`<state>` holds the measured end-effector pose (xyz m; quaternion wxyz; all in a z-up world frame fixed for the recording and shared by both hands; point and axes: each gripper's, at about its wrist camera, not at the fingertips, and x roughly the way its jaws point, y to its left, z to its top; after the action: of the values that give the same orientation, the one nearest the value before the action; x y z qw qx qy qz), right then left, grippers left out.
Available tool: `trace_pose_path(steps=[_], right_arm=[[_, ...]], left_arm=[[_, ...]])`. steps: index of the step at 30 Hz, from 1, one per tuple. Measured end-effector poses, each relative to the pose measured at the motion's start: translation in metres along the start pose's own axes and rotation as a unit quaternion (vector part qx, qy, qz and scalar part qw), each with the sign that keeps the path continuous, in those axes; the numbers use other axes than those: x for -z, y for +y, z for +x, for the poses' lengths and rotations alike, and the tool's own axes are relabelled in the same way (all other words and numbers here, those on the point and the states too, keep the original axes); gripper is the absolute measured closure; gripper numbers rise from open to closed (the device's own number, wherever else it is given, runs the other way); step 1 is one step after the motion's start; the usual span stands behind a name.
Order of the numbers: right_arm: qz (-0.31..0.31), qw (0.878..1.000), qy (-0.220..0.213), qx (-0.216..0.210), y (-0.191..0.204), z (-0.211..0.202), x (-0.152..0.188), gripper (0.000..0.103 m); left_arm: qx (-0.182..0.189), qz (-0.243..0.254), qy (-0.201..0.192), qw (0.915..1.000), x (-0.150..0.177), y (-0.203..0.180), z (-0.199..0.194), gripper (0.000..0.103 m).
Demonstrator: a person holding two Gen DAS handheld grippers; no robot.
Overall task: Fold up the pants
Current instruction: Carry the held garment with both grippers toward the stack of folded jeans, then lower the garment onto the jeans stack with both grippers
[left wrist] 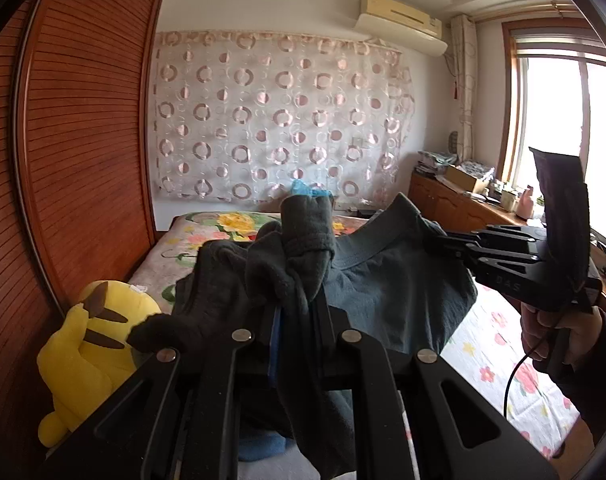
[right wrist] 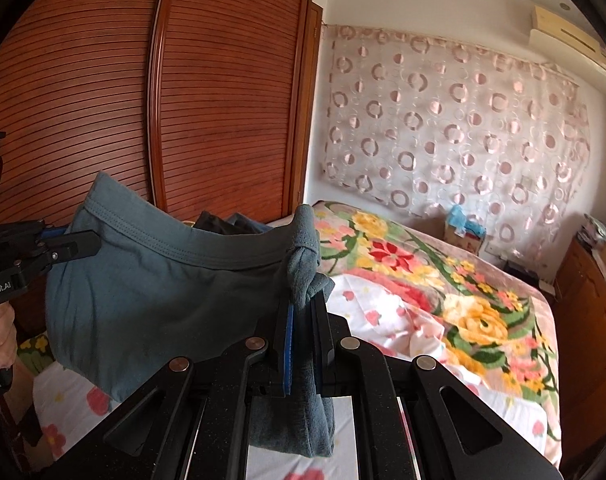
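Pants (right wrist: 151, 292), dark grey-blue, hang in the air above the bed (right wrist: 443, 300), stretched by the waistband between the two grippers and clear of the floral bedcover. The left gripper (left wrist: 299, 304) is clamped on a thick bunched wad of the fabric at one end of the waistband; the right gripper (right wrist: 303, 304) is clamped on a narrower bunch at the other end, with cloth trailing down between its fingers.

Findings on risk:
- The left-hand grip holds several gathered layers, not a flat edge. In my judgement the wad could slide out unevenly, dropping one side and twisting the garment.
- The waistband sags in a curve between the grippers. If the pants are laid down in this state, the body would likely land creased, and any fold would set crookedly.
- The lower part of the pants hangs out of view in both cameras; I cannot tell whether the legs are aligned or tangled. A fold made blind may trap one leg.
- A yellow plush toy (left wrist: 91, 360) lies at the bed's edge beside the wardrobe (left wrist: 83, 140), near the left gripper. Trailing cloth could snag or drag it.
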<state>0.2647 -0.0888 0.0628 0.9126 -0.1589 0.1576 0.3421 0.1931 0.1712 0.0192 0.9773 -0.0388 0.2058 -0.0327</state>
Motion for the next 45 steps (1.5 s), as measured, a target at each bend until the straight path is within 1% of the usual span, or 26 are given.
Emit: trace_pose_path(steps=[2,8,11,14,19,25,28,29,34,38,39,40,41,42,43,44,45], right_arm=[[-0.005,1.0,0.0,0.003,-0.002,0.009,-0.005,0.096],[-0.024,1.0,-0.011,-0.011,-0.006,0.039,-0.024,0.096],[-0.034,0.999,-0.014,-0.021,-0.005,0.058,-0.027,0.096],[-0.049,0.998,-0.014,-0.028,-0.005,0.076,-0.029,0.096],[-0.058,0.997,-0.004,-0.049,-0.011,0.102,-0.036,0.096],[-0.077,0.995,0.0,-0.066,-0.006,0.121,-0.043,0.096],[-0.079,0.994,-0.002,-0.075,-0.006,0.125,-0.044,0.096],[-0.078,0.994,-0.002,-0.077,-0.006,0.125,-0.045,0.096],[-0.077,0.994,0.008,-0.081,-0.007,0.132,-0.043,0.096],[-0.072,0.995,0.019,-0.073,-0.009,0.133,-0.045,0.096],[-0.066,0.995,0.018,-0.076,-0.012,0.131,-0.045,0.092],[-0.06,0.995,0.017,-0.077,-0.014,0.128,-0.045,0.083],[-0.055,0.995,0.016,-0.079,-0.018,0.124,-0.044,0.078],[-0.052,0.995,0.015,-0.083,-0.021,0.121,-0.043,0.078],[-0.05,0.995,0.017,-0.087,-0.023,0.118,-0.041,0.078],[-0.049,0.994,0.019,-0.092,-0.025,0.115,-0.038,0.078],[-0.048,0.994,0.022,-0.097,-0.027,0.114,-0.036,0.078]], left_arm=[[-0.006,-0.001,-0.004,1.0,-0.001,0.003,0.001,0.089],[-0.035,-0.005,-0.013,0.9993,-0.001,0.01,0.003,0.089],[-0.042,-0.016,-0.016,0.9989,0.0,0.015,0.003,0.089],[-0.056,-0.021,-0.019,0.998,0.002,0.02,0.005,0.089],[-0.075,-0.032,-0.01,0.9966,0.007,0.027,0.009,0.089],[-0.093,-0.054,-0.02,0.994,0.016,0.034,0.005,0.089],[-0.112,-0.072,-0.026,0.9907,0.023,0.037,0.0,0.089],[-0.112,-0.075,-0.027,0.9905,0.025,0.037,0.0,0.089],[-0.129,-0.073,-0.012,0.9888,0.035,0.036,0.007,0.088],[-0.134,-0.078,-0.006,0.988,0.04,0.037,0.007,0.081],[-0.135,-0.078,-0.004,0.9878,0.04,0.037,0.007,0.077],[-0.137,-0.078,-0.003,0.9875,0.04,0.038,0.007,0.076],[-0.138,-0.079,-0.003,0.9873,0.04,0.039,0.007,0.072],[-0.138,-0.081,-0.004,0.9871,0.041,0.041,0.006,0.066],[-0.138,-0.083,-0.005,0.9869,0.04,0.042,0.005,0.063],[-0.137,-0.085,-0.007,0.9868,0.039,0.044,0.004,0.058],[-0.136,-0.087,-0.013,0.9867,0.038,0.044,0.001,0.056]])
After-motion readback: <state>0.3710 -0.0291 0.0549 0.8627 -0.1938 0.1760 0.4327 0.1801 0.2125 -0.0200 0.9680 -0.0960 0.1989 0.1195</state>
